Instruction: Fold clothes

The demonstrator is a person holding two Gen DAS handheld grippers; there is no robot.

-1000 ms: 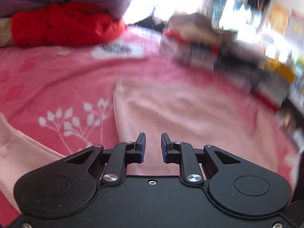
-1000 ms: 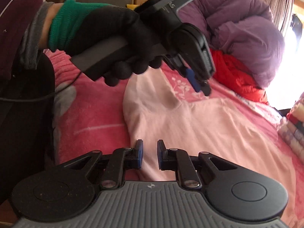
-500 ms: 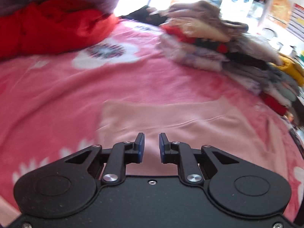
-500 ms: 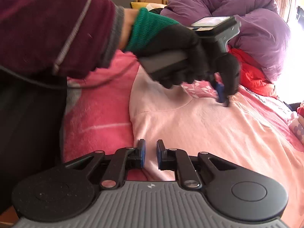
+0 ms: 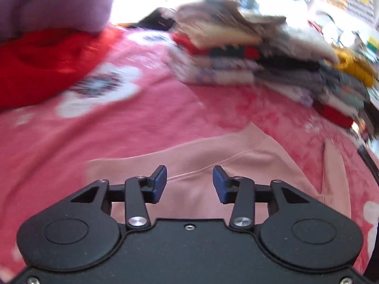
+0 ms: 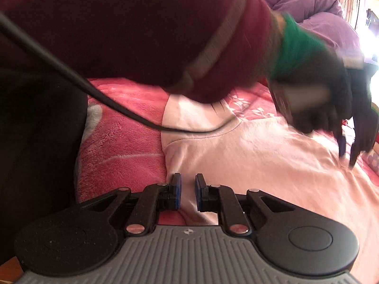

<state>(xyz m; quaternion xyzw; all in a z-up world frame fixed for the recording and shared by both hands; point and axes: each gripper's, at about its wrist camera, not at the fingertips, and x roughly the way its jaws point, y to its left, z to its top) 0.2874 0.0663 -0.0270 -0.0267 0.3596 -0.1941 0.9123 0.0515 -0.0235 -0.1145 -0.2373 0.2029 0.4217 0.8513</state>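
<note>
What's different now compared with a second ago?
The left gripper, nearly shut before, is opening its jaws with nothing between them. Seen from the right wrist, its hand has reached farther across the pink shirt, and the sleeve now fills the top of that view. The right gripper stayed put, jaws narrow over the shirt's edge. The shirt lies flat as before.

One pale pink garment (image 6: 272, 165) lies spread on one pink floral blanket (image 5: 118, 127). One stack of folded clothes (image 5: 248, 56) sits at the far side; its blurred layers defy counting. One red garment (image 5: 47, 64), one purple quilt (image 6: 327, 16), two grippers, one black cable (image 6: 94, 90).
</note>
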